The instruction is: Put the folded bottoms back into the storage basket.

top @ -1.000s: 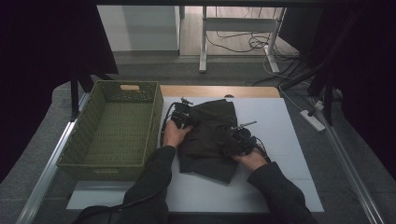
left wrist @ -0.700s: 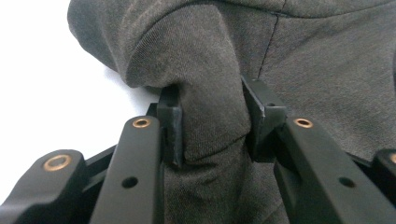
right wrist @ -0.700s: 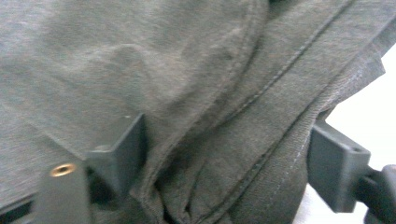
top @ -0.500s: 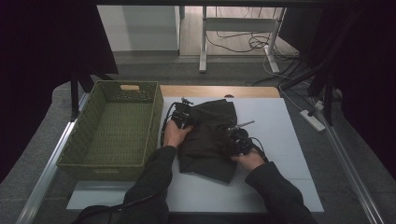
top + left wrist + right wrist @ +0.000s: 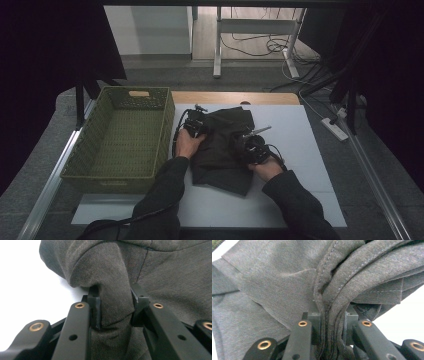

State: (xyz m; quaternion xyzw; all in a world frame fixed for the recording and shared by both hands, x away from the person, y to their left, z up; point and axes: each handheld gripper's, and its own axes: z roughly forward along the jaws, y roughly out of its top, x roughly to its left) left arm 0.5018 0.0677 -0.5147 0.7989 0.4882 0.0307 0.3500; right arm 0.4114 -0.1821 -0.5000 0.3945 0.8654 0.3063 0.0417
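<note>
Overhead view forward-down; gripper views close on garment (image 5: 220, 145)

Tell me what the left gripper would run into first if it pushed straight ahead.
The left gripper is already shut on a fold of the dark garment; going on, it would likely just bunch more of that cloth.

dark grey garment (image 5: 220, 150) | crumpled, bunched | on white tabletop

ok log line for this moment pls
left gripper: shut on dark garment | right gripper: jaws just closed on bunched garment layers | garment: on white board | green basket: left of garment
</note>
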